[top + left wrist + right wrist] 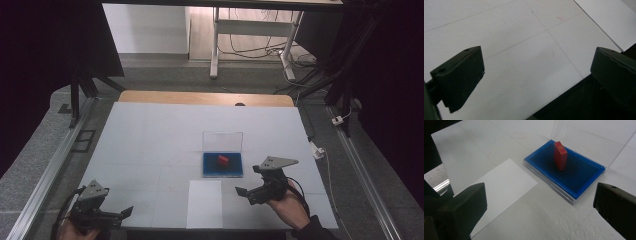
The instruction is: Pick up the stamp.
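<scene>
High view, red block: the red block stands in the blue tray of a clear-lidded case, lid raised at the tray's 12 o'clock edge; a white sheet lies at the tray's 7 o'clock.
High view, right tongs: the right tongs hover near the tray's 4 o'clock, jaws spread, holding nothing.
High view, left tongs: the left tongs sit well apart at the table's 7 o'clock corner, holding nothing.
Left gripper view: jaws spread wide over bare table near its front edge.
Right gripper view, handling: the block leans tilted on the blue lining; it looks small, rigid and light, probably easy to tip. Its broad flat faces seem the best place to pinch, from above.
Right gripper view, case: thin clear plastic, likely light and prone to sliding.
Writing: a faint gold mark on the block's top end, unreadable.
</scene>
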Demonstrator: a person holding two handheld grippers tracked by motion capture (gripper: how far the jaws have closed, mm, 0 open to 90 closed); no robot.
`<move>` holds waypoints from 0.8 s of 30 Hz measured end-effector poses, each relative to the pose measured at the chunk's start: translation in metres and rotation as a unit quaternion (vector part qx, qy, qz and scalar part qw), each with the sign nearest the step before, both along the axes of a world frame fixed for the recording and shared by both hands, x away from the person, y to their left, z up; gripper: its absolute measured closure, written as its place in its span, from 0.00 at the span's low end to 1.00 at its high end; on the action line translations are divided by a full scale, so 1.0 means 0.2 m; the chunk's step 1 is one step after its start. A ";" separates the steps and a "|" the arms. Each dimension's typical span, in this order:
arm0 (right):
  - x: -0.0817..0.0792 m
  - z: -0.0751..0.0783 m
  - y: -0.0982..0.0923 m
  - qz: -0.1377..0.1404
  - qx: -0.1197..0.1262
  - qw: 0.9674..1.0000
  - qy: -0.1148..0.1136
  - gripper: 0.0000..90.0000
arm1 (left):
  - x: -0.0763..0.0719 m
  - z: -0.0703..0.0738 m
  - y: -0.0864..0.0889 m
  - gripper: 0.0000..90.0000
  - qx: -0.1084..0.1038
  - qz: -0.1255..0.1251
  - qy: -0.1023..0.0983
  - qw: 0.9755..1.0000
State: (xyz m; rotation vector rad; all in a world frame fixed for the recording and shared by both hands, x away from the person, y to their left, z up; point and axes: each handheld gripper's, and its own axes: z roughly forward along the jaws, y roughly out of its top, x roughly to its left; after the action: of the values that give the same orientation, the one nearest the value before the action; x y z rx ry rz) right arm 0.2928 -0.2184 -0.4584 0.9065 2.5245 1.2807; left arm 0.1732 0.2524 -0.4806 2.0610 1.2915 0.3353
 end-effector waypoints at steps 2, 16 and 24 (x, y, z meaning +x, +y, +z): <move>0.02 0.00 0.03 0.005 -0.005 1.000 -0.002 0.00 | 0.00 0.00 0.00 0.00 0.000 0.000 0.000 1.000; 0.14 -0.03 0.16 0.010 -0.034 0.999 0.003 0.00 | 0.00 0.00 0.00 0.00 0.000 -0.004 0.000 1.000; 0.20 -0.04 0.23 0.016 -0.046 0.999 0.002 0.00 | 0.00 0.00 0.00 0.00 -0.001 -0.005 -0.001 1.000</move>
State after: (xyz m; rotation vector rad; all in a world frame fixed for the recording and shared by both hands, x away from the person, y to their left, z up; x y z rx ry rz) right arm 0.3334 -0.1716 -0.4665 0.8547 2.5865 1.1625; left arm 0.1731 0.2524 -0.4806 2.0653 1.2795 0.3307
